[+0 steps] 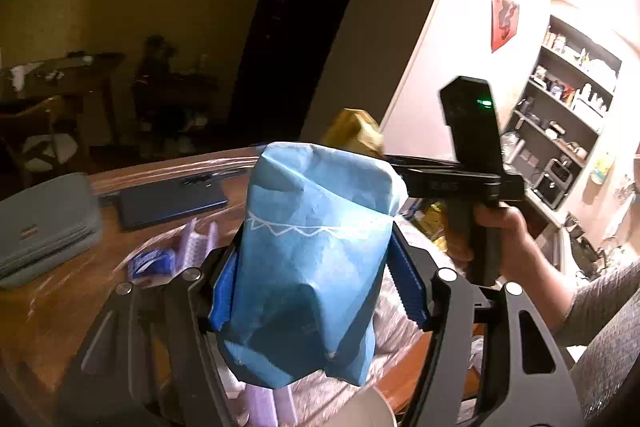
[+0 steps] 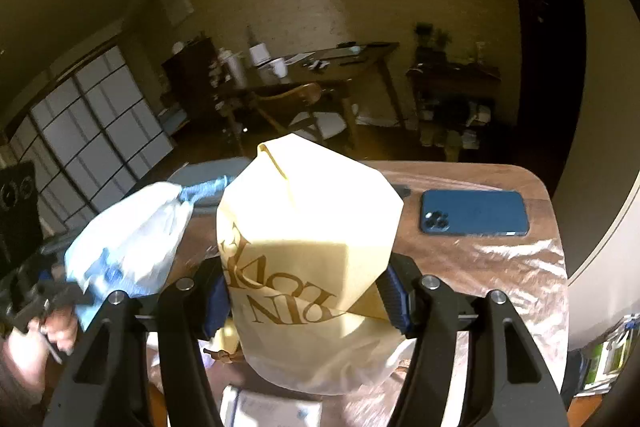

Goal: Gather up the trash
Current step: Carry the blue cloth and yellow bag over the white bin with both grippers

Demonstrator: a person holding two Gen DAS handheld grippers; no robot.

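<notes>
The blue paper bag (image 1: 316,259) is sitting crumpled between the left gripper (image 1: 320,291) pads, pinched tight and lifted above the wooden table (image 1: 52,311). The cream paper bag (image 2: 308,263) is clamped likewise in the right gripper (image 2: 308,295), blocking much of the tabletop. A blue phone (image 2: 474,213) is lying far right, a grey pouch (image 1: 44,227) left. Clear plastic film (image 2: 516,267) is covering the table's right; items under the bags are cut off.

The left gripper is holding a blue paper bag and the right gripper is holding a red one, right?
Not quite. The left gripper does hold the blue paper bag, but the right wrist view shows the right gripper holding a cream bag with gold letters, not a red one.
</notes>
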